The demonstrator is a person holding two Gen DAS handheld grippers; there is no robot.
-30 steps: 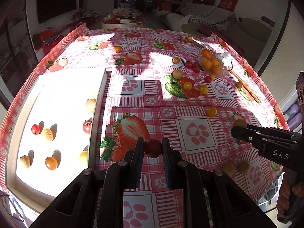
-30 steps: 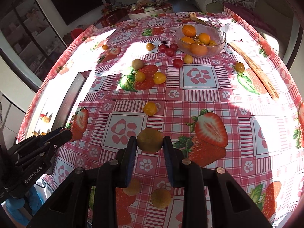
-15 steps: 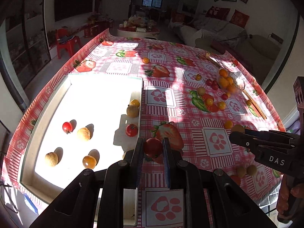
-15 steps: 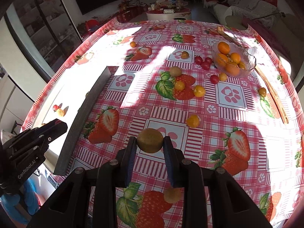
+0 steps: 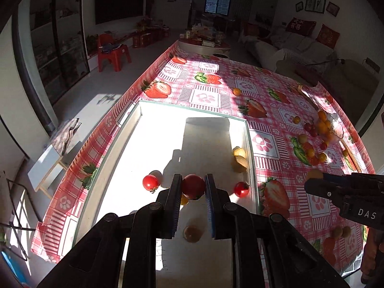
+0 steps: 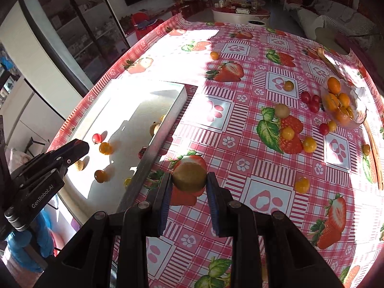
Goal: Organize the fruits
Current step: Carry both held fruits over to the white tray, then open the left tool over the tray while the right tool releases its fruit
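Both grippers have swung left toward the white tray (image 5: 249, 144). Left gripper (image 5: 192, 189) now hangs over the tray's near part, fingers clenched on a red tomato (image 5: 193, 186); right gripper (image 6: 189, 182) hangs over the desk (image 6: 240, 144) just right of the tray wall, fingers grasping a brownish-green round fruit (image 6: 189, 176). Both fruits look light, smooth, bruisable: hold across the middle, gently.
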